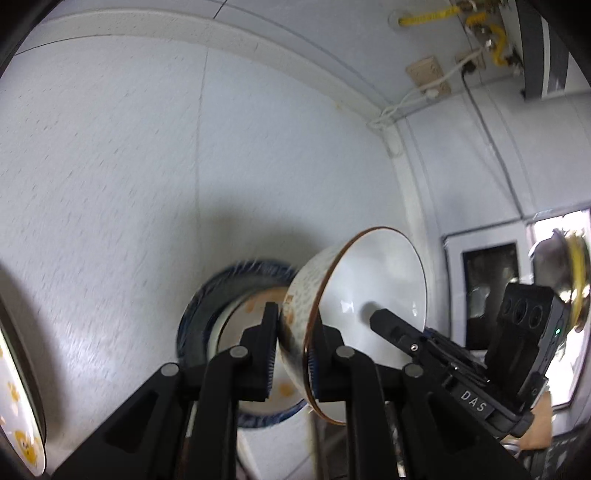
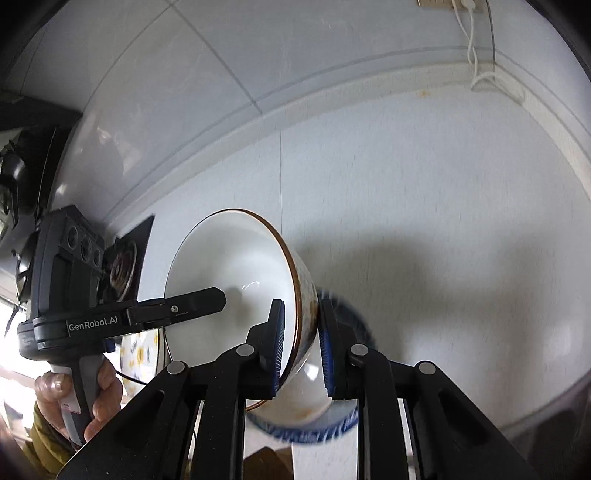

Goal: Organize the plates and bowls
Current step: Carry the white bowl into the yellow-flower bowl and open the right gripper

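Note:
One white bowl (image 1: 373,291) with a brown rim and a speckled outside hangs tilted above the white counter (image 1: 110,221), held from two sides. My left gripper (image 1: 291,354) is shut on its wall, one finger inside and one outside. My right gripper (image 2: 301,347) is shut on the opposite part of the bowl (image 2: 229,266) rim. In each wrist view the other gripper's finger reaches into the bowl. Below lies a blue-rimmed plate (image 1: 199,314), blurred, which also shows under the bowl in the right wrist view (image 2: 343,424).
A plate with yellow flowers (image 2: 140,354) lies at the left, near a hand (image 2: 103,391) on the left gripper's handle. A stove burner (image 2: 122,269) sits behind. Wall sockets (image 1: 428,74), cables and a yellow gas pipe (image 1: 424,16) are by the corner; a window (image 1: 554,295) is at the right.

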`<action>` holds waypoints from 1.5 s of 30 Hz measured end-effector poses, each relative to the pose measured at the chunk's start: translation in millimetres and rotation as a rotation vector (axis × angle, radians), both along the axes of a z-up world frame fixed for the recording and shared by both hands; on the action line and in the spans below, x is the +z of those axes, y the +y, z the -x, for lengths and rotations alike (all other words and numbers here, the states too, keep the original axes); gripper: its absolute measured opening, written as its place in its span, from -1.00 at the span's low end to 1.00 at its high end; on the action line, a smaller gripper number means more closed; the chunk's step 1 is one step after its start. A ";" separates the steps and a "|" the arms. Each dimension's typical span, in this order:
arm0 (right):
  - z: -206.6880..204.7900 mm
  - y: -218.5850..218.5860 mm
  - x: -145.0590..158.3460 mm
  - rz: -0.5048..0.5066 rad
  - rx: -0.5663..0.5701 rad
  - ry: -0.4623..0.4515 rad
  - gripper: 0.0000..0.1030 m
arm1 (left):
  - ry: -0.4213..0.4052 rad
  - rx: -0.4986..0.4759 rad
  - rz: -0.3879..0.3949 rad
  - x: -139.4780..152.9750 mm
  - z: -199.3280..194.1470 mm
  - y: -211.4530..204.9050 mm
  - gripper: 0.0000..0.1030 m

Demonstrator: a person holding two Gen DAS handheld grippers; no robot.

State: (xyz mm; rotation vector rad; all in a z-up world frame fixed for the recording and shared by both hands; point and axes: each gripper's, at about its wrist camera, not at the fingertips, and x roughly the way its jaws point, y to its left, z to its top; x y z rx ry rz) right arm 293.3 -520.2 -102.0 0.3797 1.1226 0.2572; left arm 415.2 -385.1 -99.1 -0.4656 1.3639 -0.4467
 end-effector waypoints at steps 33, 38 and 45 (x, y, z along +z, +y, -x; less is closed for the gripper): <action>13.2 -0.6 -44.6 -0.047 0.037 0.081 -0.68 | -0.061 -0.046 -0.179 -36.6 34.3 -29.8 -0.39; 13.6 -7.0 -39.4 -0.034 0.011 0.063 -0.59 | -0.083 -0.039 -0.169 -31.8 33.3 -27.0 -0.19; 20.1 -18.8 -25.5 -0.020 -0.018 0.019 -0.57 | -0.147 -0.010 -0.161 -15.9 34.2 -12.5 -0.06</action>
